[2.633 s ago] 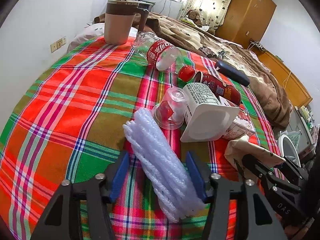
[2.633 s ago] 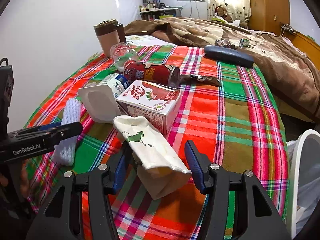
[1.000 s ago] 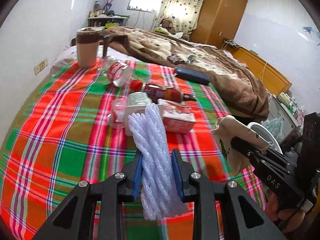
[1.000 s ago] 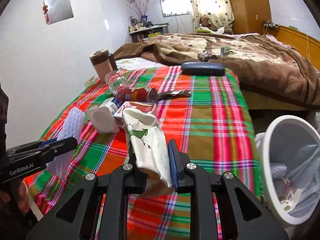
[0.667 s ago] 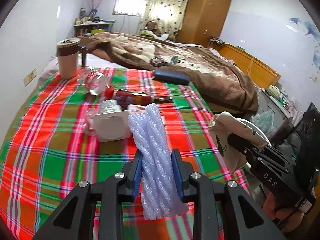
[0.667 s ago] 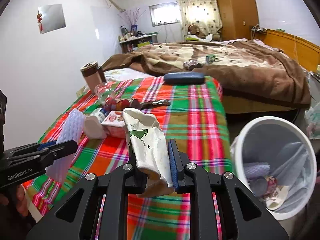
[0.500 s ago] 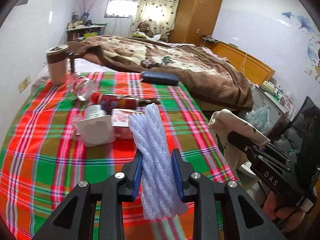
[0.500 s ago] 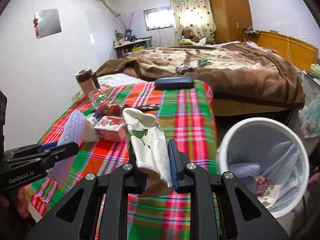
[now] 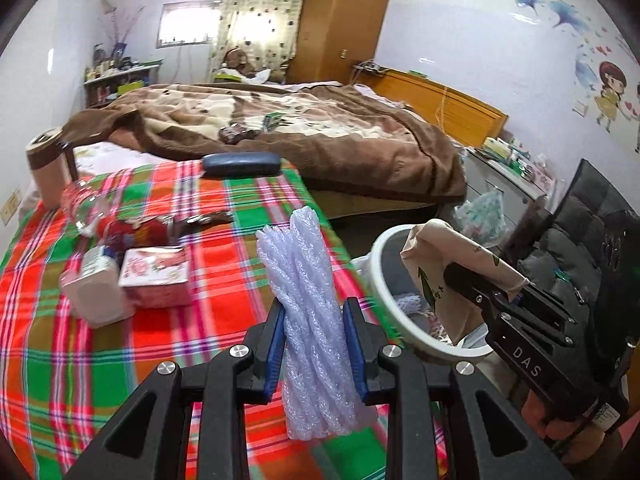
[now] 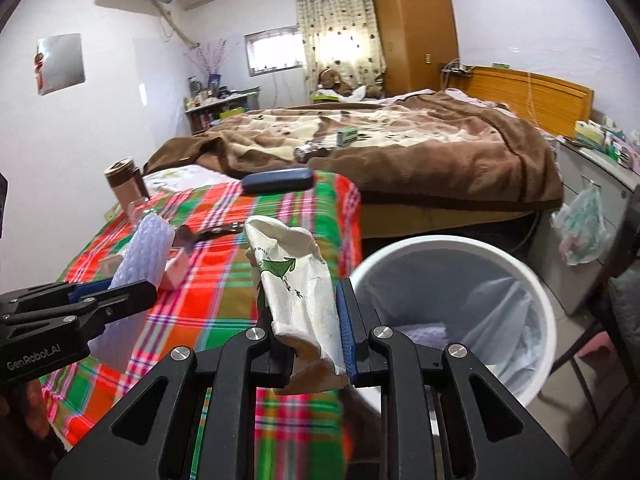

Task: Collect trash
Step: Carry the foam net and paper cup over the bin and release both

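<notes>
The left hand-held gripper [image 9: 314, 354] is clamping a roll of white foam wrap [image 9: 306, 312] above the plaid tabletop's [image 9: 168, 344] right edge. The right hand-held gripper [image 10: 306, 344] is pinching a crumpled paper bag [image 10: 298, 292] just beside the white trash bin [image 10: 460, 312], which is standing off that edge.

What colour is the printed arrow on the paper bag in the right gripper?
Green, on the paper bag, which is white with a brown base. The right wrist view shows it best.
</notes>
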The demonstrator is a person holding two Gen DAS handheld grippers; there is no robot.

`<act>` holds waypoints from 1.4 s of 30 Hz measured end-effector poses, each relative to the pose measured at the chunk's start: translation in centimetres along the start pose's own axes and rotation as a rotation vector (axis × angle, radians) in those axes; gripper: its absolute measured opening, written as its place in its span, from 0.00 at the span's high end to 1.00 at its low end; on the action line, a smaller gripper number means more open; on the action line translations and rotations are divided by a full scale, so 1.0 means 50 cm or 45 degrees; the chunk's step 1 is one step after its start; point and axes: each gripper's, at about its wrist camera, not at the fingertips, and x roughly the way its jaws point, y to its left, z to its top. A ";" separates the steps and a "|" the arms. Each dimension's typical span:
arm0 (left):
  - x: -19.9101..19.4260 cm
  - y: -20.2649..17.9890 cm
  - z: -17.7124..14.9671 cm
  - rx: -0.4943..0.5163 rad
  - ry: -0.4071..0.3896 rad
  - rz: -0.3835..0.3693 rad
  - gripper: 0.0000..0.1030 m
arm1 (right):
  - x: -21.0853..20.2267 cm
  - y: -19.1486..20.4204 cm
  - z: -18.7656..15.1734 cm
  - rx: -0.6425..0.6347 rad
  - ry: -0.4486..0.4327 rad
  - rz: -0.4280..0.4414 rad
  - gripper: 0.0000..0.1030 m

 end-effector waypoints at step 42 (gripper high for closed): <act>0.214 -0.257 0.023 0.231 0.197 -0.184 0.57 | 0.012 -0.227 -0.033 0.214 0.139 -0.275 0.67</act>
